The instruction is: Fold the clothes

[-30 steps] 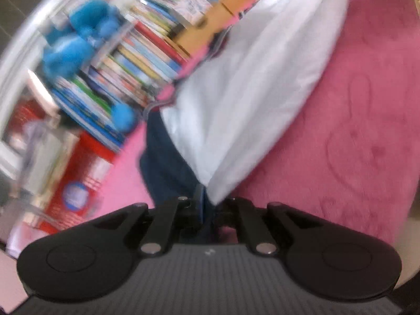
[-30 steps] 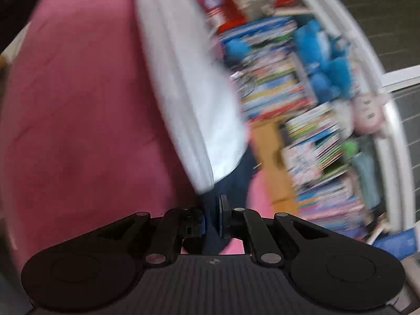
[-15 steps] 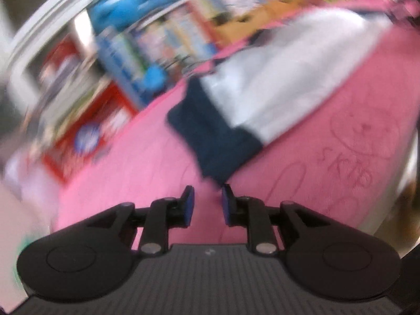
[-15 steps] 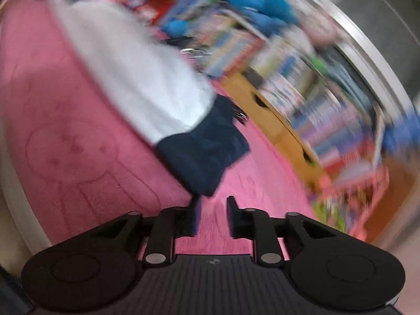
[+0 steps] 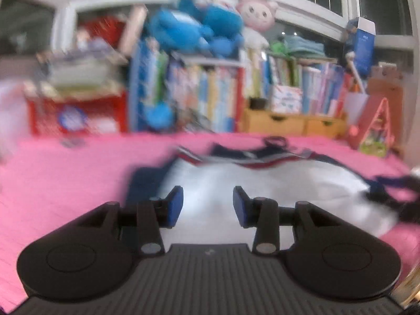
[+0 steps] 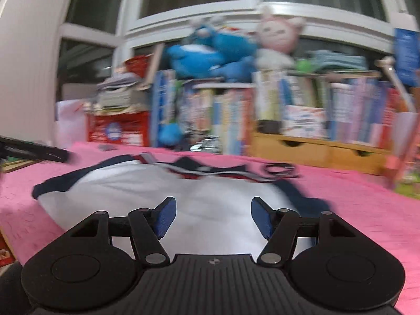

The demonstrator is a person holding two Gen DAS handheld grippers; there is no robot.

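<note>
Left gripper [image 5: 208, 204]: fingers opening, nothing between them | Right gripper [image 6: 212, 220]: fingers opening wider, empty | White shirt with navy sleeves and red-striped collar [image 5: 262, 181]: flat on pink fleece-covered surface [image 5: 65, 173], beyond both grippers

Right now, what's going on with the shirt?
A person with a gripper in each hand is folding a white shirt with navy sleeves on a pink blanket. The left gripper and the right gripper hold nothing; their jaws are opening above the shirt, which lies flat.
</note>
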